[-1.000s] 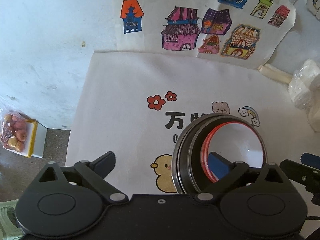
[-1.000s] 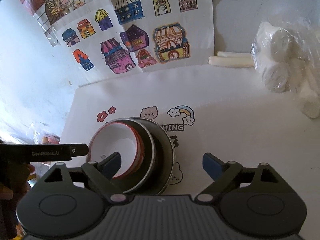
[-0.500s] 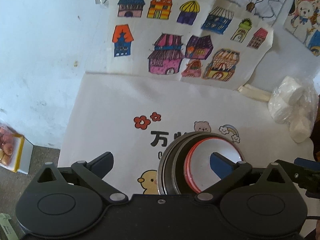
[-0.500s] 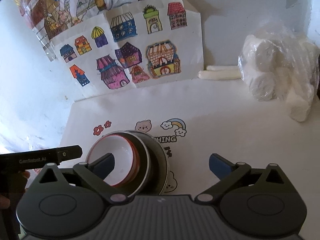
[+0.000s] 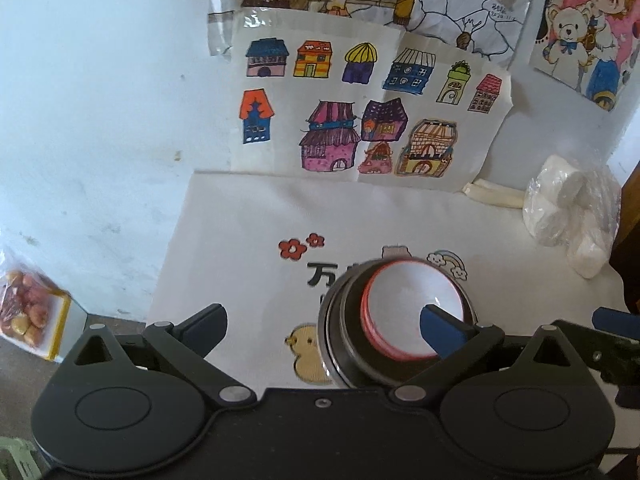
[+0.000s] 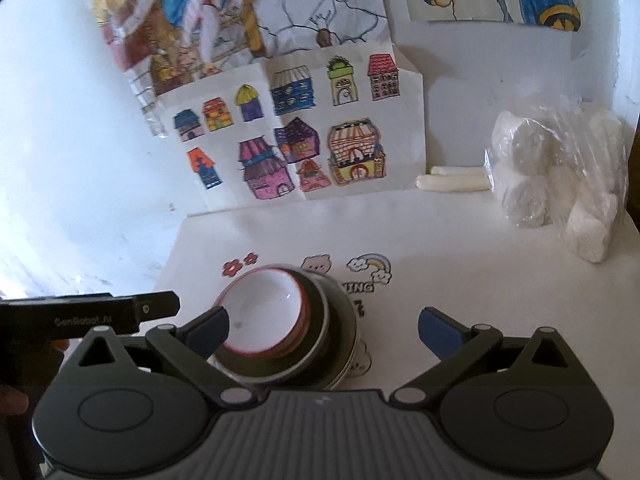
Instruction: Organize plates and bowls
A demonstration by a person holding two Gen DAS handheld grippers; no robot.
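Stack looks done: left gripper (image 5: 322,320) fingers apart, empty; red-rimmed bowl (image 5: 412,304) nested in the metal bowls (image 6: 336,344) on the desk mat (image 5: 240,240); right gripper (image 6: 322,326) fingers spread wide after just opening, nothing between; next, probably clear both hands away.

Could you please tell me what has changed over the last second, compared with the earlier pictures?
Both grippers have drawn back and up from the nested stack: the white red-rimmed bowl inside the dark metal bowls now looks smaller and more wall drawings show. The right gripper has just been opening, with nothing between its jaws. The left gripper stays open and empty. The stack stays put on the printed mat.
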